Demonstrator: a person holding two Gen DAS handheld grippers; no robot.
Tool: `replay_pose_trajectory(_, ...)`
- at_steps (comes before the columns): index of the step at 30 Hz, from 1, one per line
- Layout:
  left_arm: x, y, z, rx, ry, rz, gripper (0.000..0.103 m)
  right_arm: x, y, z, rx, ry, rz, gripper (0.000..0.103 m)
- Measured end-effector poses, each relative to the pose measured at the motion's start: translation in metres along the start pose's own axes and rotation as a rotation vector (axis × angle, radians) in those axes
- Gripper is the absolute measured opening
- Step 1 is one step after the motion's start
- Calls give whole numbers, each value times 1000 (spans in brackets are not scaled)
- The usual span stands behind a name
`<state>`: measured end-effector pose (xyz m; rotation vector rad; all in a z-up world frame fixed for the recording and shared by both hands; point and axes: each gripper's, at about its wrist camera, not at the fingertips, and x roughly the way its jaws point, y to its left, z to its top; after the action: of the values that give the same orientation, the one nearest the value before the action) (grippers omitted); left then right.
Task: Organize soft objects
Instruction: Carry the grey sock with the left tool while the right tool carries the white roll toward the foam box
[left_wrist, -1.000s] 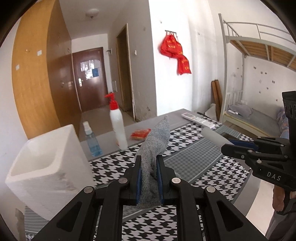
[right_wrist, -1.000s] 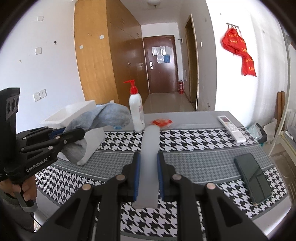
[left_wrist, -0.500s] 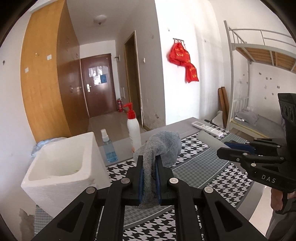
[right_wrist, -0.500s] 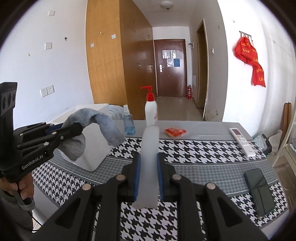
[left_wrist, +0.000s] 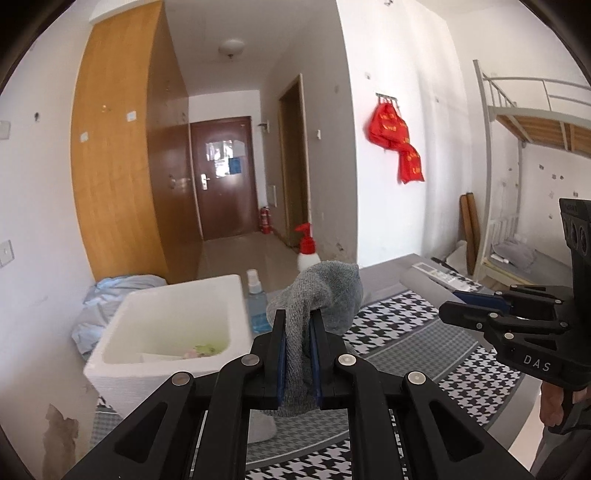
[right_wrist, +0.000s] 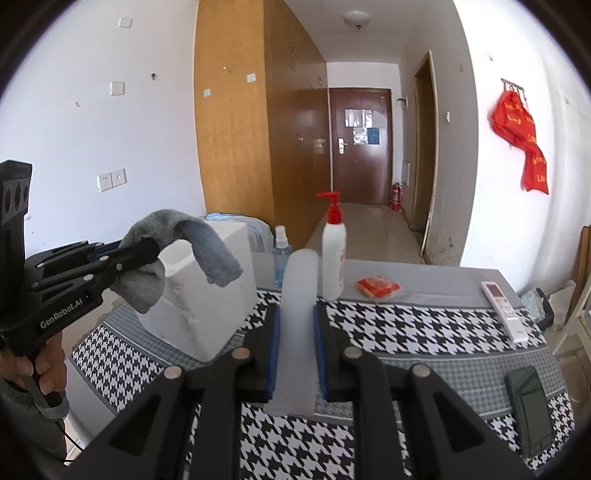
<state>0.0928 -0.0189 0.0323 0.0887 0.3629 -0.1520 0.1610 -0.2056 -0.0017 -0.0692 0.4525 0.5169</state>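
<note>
Left gripper (left_wrist: 298, 354): clenched on grey sock (left_wrist: 325, 291) (limp).
Right gripper (right_wrist: 295, 354): clamps white strip (right_wrist: 297, 314).
Risk: sock snagging white box (left_wrist: 166, 332) rim.

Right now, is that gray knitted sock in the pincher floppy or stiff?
Probably floppy: the gray knitted sock bends over the left gripper and both ends droop down. It looks light too, since it hangs from a thin pinch without slipping. If let go above the white foam box, it would likely just flop in, not bounce or roll.
</note>
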Motion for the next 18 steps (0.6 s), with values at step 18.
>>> replay_pose_trajectory(18, -19, 34, -5, -57, -29, 107, 12, 20, 31, 19, -47, -12, 65, 21)
